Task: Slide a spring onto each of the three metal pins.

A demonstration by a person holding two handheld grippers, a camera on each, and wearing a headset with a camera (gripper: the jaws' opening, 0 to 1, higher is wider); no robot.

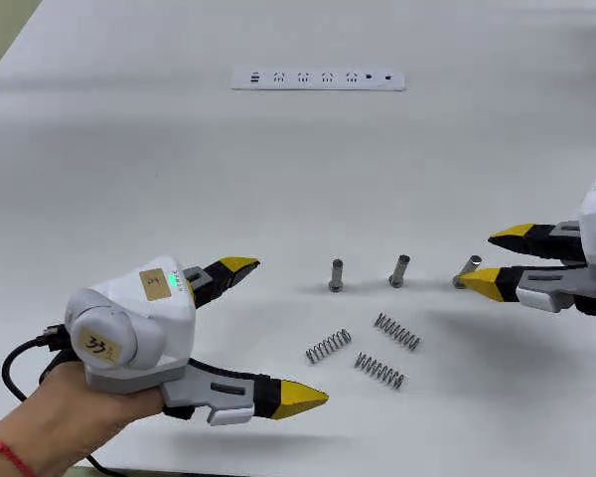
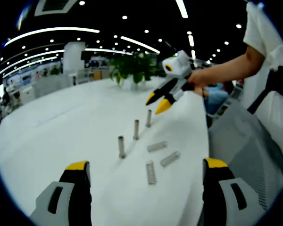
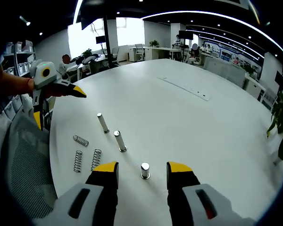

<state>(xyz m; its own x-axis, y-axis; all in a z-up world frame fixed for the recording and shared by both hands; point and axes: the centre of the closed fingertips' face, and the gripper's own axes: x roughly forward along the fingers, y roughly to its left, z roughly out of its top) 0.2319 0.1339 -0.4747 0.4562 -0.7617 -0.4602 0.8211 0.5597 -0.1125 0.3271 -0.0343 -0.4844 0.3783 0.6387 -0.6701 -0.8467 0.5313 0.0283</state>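
Three short metal pins stand upright in a row on the white table: left pin [image 1: 336, 274], middle pin [image 1: 399, 270], right pin [image 1: 467, 270]. In front of them lie three loose springs [image 1: 328, 346], [image 1: 396, 331], [image 1: 378, 370]. My right gripper [image 1: 482, 260] is open, its yellow tips either side of the right pin [image 3: 145, 170], not touching it. At lower left my left gripper [image 1: 271, 330] is wide open and holds nothing, a little short of the springs [image 2: 151, 172]. The left gripper view looks along the pin row [image 2: 136, 129] toward the right gripper [image 2: 160, 101].
A white power strip [image 1: 318, 79] lies at the table's far side. A black cable [image 1: 20, 358] trails from the left gripper near the front edge. A grey mesh chair [image 2: 240, 141] stands beside the table. Bare tabletop [image 1: 129, 179] surrounds the pins.
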